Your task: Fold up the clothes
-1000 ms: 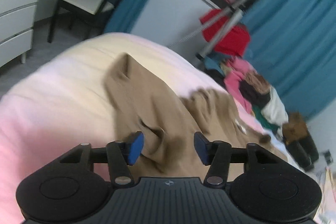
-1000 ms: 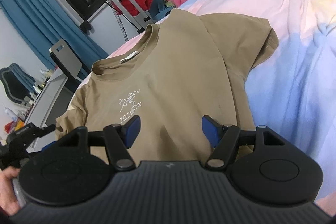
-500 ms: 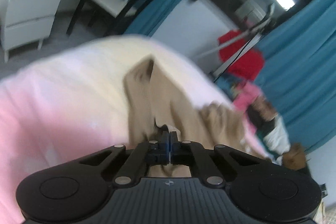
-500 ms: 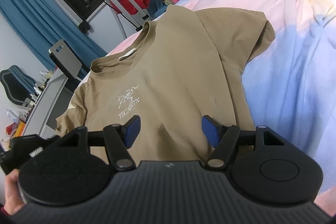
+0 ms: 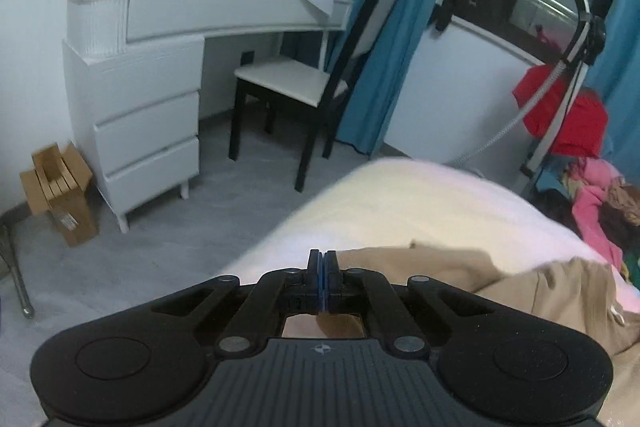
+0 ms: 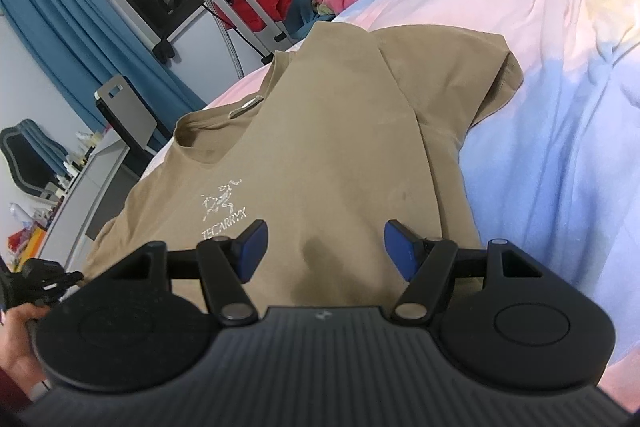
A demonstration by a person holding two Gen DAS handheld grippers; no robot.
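A tan T-shirt [image 6: 332, 147] lies face up on the bed [image 6: 560, 87], its white chest logo [image 6: 222, 205] showing. The left gripper [image 5: 321, 277] has its blue pads pressed together at the shirt's edge, though whether cloth is pinched between them cannot be told. The right gripper [image 6: 324, 247] hovers over the shirt's lower front, fingers spread wide. A white dresser [image 5: 144, 99] and chair [image 5: 304, 83] stand beyond the bed.

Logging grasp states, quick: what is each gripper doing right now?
Left gripper: closed; tan fabric shows right behind its tips, a grip on the tan T-shirt likely.
Right gripper: open, holding nothing.
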